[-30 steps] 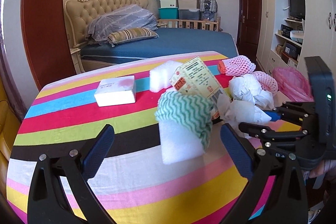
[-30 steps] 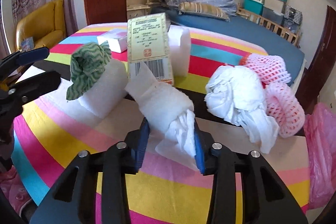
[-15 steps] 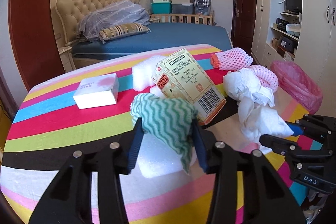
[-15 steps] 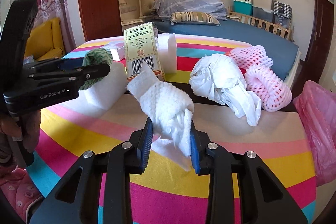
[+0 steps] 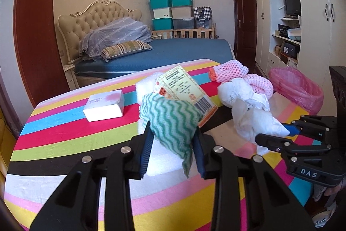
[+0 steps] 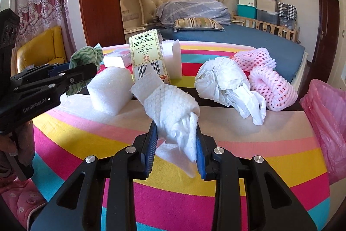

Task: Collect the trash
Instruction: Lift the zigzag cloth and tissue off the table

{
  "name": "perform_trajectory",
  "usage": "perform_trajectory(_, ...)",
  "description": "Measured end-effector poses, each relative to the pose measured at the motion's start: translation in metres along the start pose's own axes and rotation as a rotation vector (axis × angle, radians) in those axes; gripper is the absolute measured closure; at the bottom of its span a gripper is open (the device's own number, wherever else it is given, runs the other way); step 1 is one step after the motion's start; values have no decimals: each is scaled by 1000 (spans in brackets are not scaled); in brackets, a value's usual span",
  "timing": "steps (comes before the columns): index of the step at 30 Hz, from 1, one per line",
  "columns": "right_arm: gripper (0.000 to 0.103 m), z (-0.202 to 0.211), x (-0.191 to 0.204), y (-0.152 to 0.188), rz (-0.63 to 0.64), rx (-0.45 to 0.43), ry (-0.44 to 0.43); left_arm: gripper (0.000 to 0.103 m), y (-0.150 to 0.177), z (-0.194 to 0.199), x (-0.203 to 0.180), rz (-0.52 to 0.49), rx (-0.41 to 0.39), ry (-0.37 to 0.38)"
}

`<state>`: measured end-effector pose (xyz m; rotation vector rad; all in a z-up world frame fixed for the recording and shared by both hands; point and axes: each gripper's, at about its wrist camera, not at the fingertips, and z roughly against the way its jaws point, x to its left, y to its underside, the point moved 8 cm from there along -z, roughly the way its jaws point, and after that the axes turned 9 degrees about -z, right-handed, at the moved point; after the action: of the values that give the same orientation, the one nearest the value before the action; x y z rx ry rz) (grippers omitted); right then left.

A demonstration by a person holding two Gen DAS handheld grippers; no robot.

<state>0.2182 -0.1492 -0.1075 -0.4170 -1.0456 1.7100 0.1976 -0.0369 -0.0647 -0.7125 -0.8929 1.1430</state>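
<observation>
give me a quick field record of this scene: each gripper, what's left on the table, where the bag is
left gripper: shut on green cloth
right gripper: shut on white cloth
on table: foam block, carton, white box, crumpled paper, pink nets
bag: pink, at the table's right edge

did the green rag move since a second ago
Yes. The green rag has risen off the foam block, pinched in the left gripper, judged against the yellow box.
</observation>
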Motion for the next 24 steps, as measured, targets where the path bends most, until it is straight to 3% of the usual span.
perform_trajectory(17,72,2,-17,6,-80,-14,-14,69,10,0,-26,-45,5,33)
perform_trajectory(24,72,-1,-18,6,-90,-24,-19,69,8,11,-28,-40,-47,22)
